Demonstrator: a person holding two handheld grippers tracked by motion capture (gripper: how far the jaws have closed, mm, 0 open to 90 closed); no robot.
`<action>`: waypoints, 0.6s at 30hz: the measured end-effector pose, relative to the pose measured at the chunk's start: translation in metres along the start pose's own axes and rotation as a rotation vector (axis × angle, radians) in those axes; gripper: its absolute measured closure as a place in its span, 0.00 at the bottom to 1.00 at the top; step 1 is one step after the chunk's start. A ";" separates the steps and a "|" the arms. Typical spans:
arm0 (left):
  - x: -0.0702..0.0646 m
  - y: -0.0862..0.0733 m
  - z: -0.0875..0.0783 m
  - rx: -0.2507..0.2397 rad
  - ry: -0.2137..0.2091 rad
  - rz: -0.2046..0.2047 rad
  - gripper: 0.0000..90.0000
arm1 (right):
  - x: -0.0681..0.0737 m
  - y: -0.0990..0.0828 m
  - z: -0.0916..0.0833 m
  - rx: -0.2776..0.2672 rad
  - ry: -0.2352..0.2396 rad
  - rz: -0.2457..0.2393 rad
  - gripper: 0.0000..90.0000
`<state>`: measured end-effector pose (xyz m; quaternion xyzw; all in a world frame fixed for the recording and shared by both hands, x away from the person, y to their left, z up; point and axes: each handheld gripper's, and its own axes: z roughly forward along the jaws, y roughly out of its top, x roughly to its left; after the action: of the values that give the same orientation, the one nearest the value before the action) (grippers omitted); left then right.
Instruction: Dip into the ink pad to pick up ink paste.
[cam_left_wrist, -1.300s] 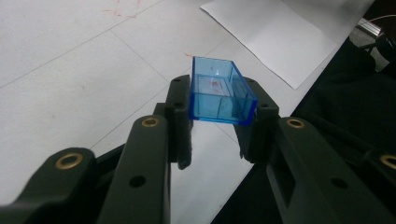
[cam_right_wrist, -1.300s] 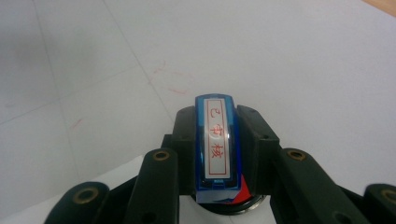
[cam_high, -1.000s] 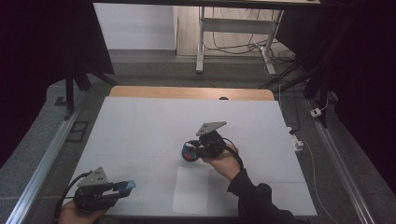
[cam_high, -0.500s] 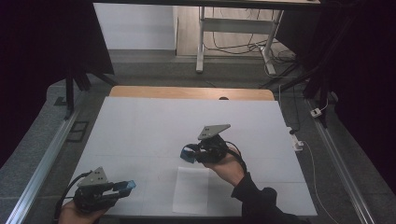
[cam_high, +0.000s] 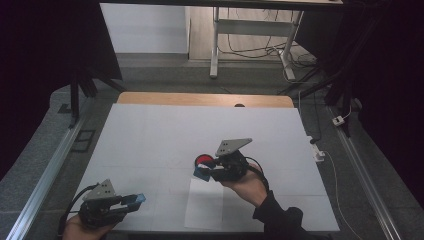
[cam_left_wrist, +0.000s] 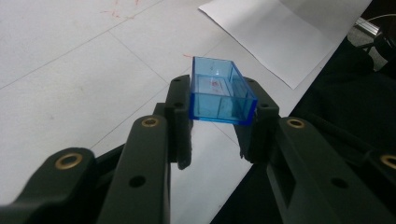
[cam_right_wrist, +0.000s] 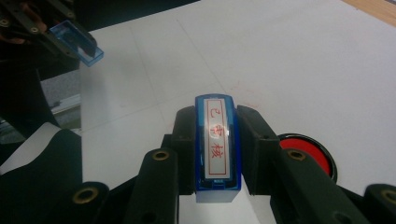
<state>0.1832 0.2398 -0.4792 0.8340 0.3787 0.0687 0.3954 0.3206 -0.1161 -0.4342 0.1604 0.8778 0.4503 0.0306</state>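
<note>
Red ink pad (cam_high: 203, 160) beside right tool (cam_high: 202, 171); white table (cam_high: 150, 135) elsewhere open.

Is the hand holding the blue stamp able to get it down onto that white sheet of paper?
Probably yes. The right gripper holds the stamp beside the paper, with bare table between them; the red ink pad sits behind it.
</note>
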 end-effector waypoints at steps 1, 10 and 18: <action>0.000 0.000 0.000 0.000 0.000 0.000 0.76 | 0.001 0.000 -0.001 -0.001 0.002 -0.004 0.78; -0.001 0.000 0.000 0.000 -0.003 0.007 0.76 | 0.008 -0.002 -0.008 -0.012 0.026 0.003 0.77; -0.001 0.000 0.000 0.004 -0.005 0.015 0.76 | 0.016 -0.004 -0.014 -0.025 0.046 0.003 0.78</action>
<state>0.1829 0.2390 -0.4791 0.8377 0.3717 0.0686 0.3942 0.3020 -0.1243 -0.4273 0.1511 0.8723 0.4649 0.0118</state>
